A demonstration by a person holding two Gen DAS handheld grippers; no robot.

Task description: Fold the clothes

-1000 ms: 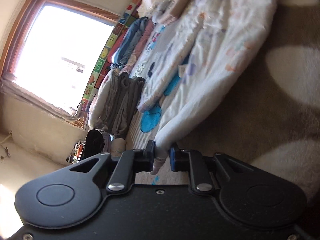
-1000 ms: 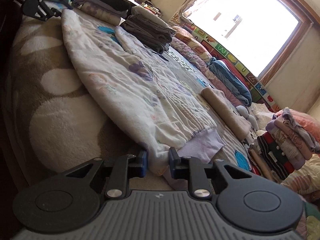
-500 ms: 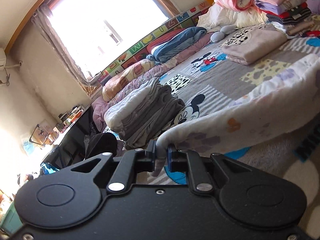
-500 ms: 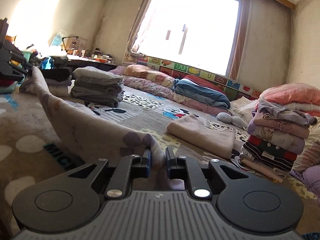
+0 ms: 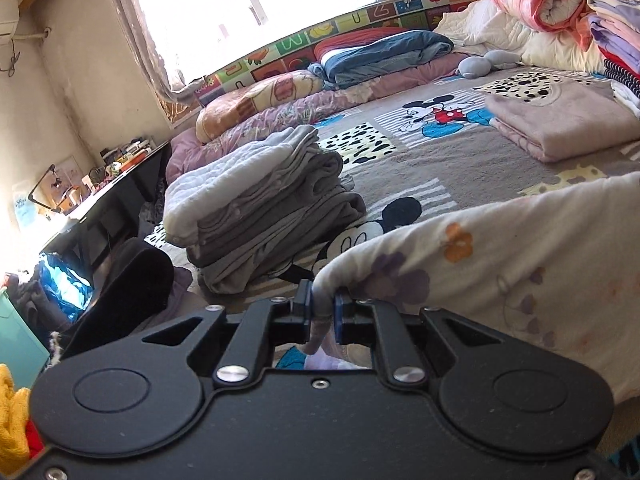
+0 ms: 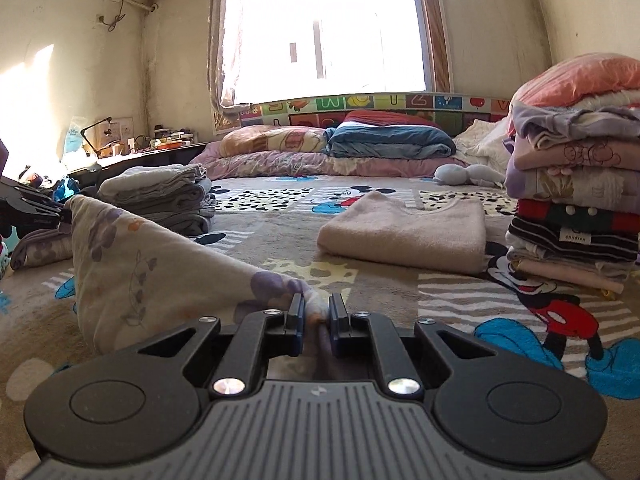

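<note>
A cream garment with a purple and orange flower print (image 5: 500,260) is stretched between both grippers above the Mickey Mouse carpet (image 6: 440,288). My left gripper (image 5: 321,305) is shut on one end of it. My right gripper (image 6: 316,312) is shut on the other end, and the cloth (image 6: 140,264) hangs from there to the left. The left gripper also shows at the left edge of the right wrist view (image 6: 36,216), holding the far end.
A folded grey pile (image 5: 264,216) stands ahead on the left. A folded pink sweater (image 6: 408,232) lies in the middle. A tall stack of folded clothes (image 6: 572,200) stands at the right. Bedding rolls (image 6: 340,148) line the window wall. A low desk (image 5: 108,200) is at the left.
Both grippers have lifted the garment off the carpet and swung to level, facing the window. The cloth now hangs between them instead of lying flat.
</note>
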